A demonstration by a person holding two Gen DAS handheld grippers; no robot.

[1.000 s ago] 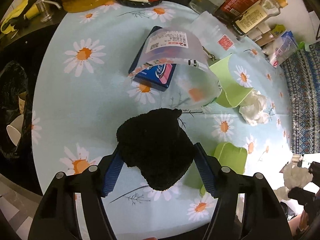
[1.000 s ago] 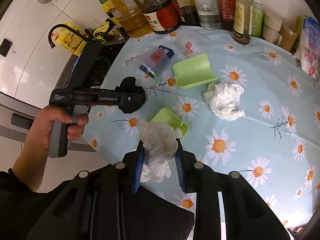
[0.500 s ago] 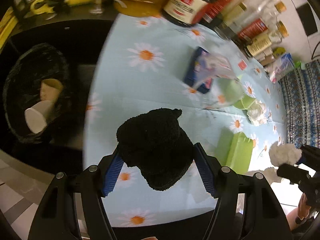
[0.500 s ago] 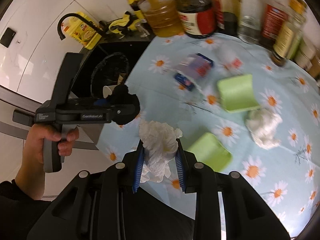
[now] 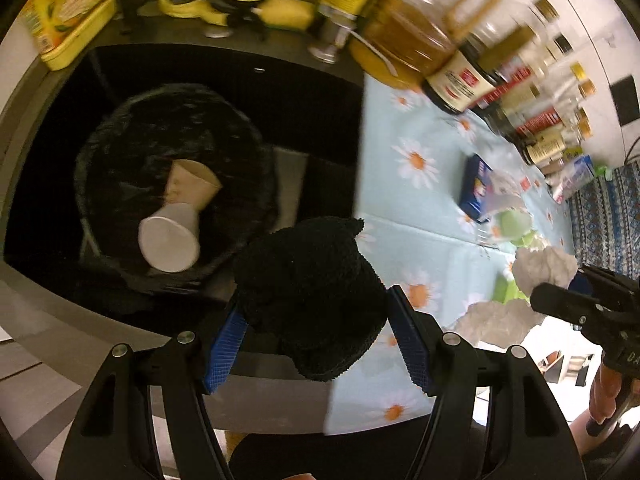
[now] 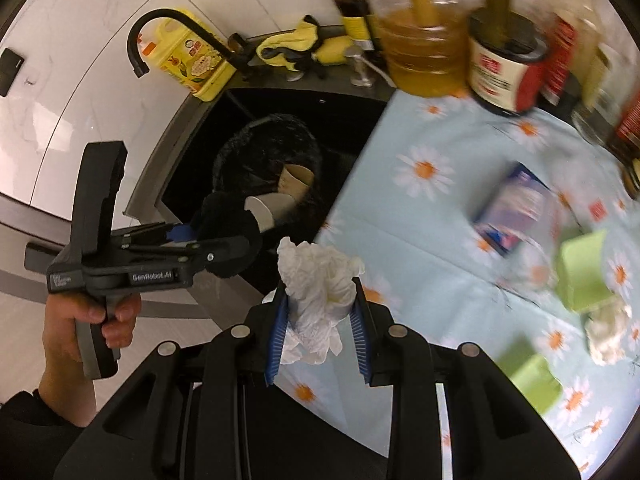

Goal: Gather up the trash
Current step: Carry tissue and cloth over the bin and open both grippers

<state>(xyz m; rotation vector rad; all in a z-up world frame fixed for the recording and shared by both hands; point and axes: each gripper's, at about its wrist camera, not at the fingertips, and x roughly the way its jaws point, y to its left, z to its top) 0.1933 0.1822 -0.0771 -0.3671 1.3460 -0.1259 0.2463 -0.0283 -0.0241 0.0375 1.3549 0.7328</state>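
My left gripper [image 5: 316, 344] is shut on a black fuzzy cloth lump [image 5: 312, 292], which hangs over the sink's edge beside a black-lined trash bin [image 5: 120, 152]. Two paper cups [image 5: 172, 236] lie inside that bin. In the right wrist view my right gripper [image 6: 318, 328] is shut on a crumpled white tissue [image 6: 316, 280] above the table's left edge. The left gripper [image 6: 224, 240] with its black lump shows there too, just in front of the trash bin [image 6: 248, 152]. A hand [image 6: 92, 320] grips its handle.
The daisy-print tablecloth [image 6: 420, 240] carries a blue tissue pack [image 6: 516, 208], green plastic pieces [image 6: 584, 276] and another crumpled tissue [image 6: 608, 328]. Oil and sauce bottles [image 6: 428, 52] line the back. A black faucet [image 6: 168, 36] arches over the dark sink [image 5: 312, 92].
Both grippers have swung left from over the table toward the sink, each keeping its load. The trash bin with the cups now lies close below and beside the black lump.
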